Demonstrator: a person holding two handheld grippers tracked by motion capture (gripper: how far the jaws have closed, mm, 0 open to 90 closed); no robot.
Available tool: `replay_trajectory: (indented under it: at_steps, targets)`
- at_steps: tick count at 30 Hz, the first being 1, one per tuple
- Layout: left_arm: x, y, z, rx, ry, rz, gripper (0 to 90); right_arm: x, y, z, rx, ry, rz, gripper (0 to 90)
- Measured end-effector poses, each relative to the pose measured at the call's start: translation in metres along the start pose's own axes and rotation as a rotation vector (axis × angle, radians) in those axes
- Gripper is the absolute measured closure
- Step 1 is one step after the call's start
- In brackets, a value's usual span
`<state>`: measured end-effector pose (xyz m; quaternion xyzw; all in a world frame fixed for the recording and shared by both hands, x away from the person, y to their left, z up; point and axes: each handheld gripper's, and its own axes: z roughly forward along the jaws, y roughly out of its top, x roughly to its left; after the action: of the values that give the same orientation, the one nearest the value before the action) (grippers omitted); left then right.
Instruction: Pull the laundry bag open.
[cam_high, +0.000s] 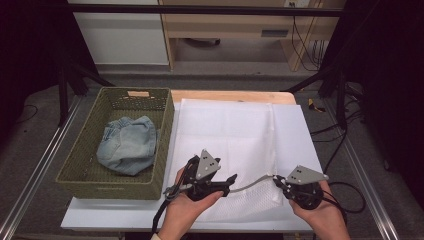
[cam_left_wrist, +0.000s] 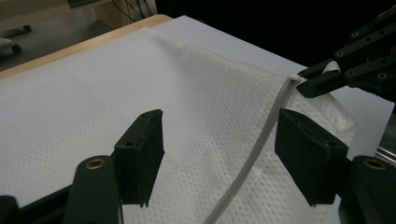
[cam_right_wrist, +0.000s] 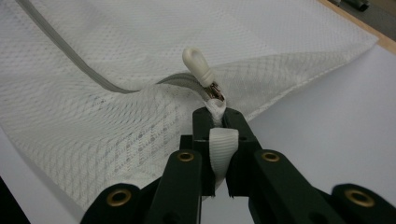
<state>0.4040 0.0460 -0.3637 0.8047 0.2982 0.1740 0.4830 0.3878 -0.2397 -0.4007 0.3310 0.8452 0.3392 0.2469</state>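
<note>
A white mesh laundry bag (cam_high: 227, 135) lies flat over most of the desk (cam_high: 300, 125), its zipper along the near edge; a green basket (cam_high: 165, 130) holding a denim garment (cam_high: 127, 145) sits at the left edge. At the bag's near right corner the right gripper (cam_right_wrist: 217, 116) is clamped on the fabric tab (cam_right_wrist: 222, 149) beside the zipper pull (cam_right_wrist: 198, 63). The left gripper (cam_left_wrist: 219, 140) has parted jaws straddling the zipper track (cam_left_wrist: 261, 140) without pressing it. Best to hold the tab taut and centre the track before closing
</note>
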Motion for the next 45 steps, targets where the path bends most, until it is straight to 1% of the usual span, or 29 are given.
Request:
replay_trajectory:
  at_steps: [2,3,5,8,10,12,14,18,22,24,29,31,34,36,37,39,41,43,45]
  targets:
    - [0.000,0.003,0.001,-0.006,-0.006,-0.004,35.7,0.000,0.005,0.001,0.008,0.001,-0.016,85.0]
    - [0.000,0.004,0.002,-0.006,-0.009,0.001,36.5,0.000,0.006,0.001,0.011,0.000,-0.023,85.0]
    - [-0.002,0.006,0.004,-0.007,-0.019,0.006,37.2,0.001,0.009,0.002,0.017,0.001,-0.025,85.0]
    - [-0.004,0.007,0.008,-0.011,-0.030,0.009,38.6,0.000,0.010,0.003,0.019,0.005,-0.020,85.0]
    - [-0.006,0.007,0.010,-0.010,-0.034,0.014,39.3,-0.001,0.009,0.004,0.023,0.006,-0.023,85.0]
    - [-0.007,0.007,0.011,-0.006,-0.041,0.018,40.1,-0.001,0.008,0.004,0.027,0.009,-0.016,85.0]
    - [-0.009,0.007,0.013,-0.006,-0.047,0.024,41.6,-0.001,0.007,0.004,0.023,0.012,-0.016,84.9]
    - [-0.013,0.009,0.018,0.002,-0.070,0.030,44.7,0.000,0.005,0.003,0.014,0.017,-0.022,84.8]
    - [-0.019,0.012,0.027,0.004,-0.100,0.047,51.8,0.000,0.004,0.002,0.015,0.020,-0.022,84.8]
    - [-0.022,0.014,0.032,0.010,-0.126,0.053,55.3,0.000,0.003,0.002,0.016,0.019,-0.025,84.8]
    - [-0.030,0.016,0.048,0.046,-0.165,0.070,59.2,0.001,0.002,0.000,0.024,0.012,-0.045,84.7]
    - [-0.034,0.017,0.054,0.052,-0.179,0.078,61.1,0.002,0.002,0.000,0.023,0.014,-0.049,84.6]
    - [-0.038,0.018,0.060,0.056,-0.187,0.084,63.0,0.003,0.001,-0.001,0.023,0.015,-0.051,84.6]
    - [-0.041,0.018,0.063,0.067,-0.188,0.093,64.0,0.004,0.000,-0.001,0.020,0.015,-0.056,84.5]
    - [-0.043,0.019,0.065,0.068,-0.187,0.096,64.2,0.005,0.000,-0.001,0.021,0.015,-0.048,84.5]
    - [-0.045,0.018,0.068,0.085,-0.191,0.101,65.7,0.005,0.000,-0.001,0.020,0.014,-0.054,84.5]
    - [-0.046,0.018,0.071,0.091,-0.199,0.099,65.7,0.006,0.000,-0.002,0.018,0.015,-0.061,84.5]
    - [-0.047,0.018,0.074,0.100,-0.197,0.109,66.7,0.006,0.000,-0.002,0.021,0.014,-0.061,84.5]
    - [-0.046,0.018,0.077,0.112,-0.196,0.107,67.0,0.006,0.000,-0.002,0.023,0.015,-0.067,84.5]
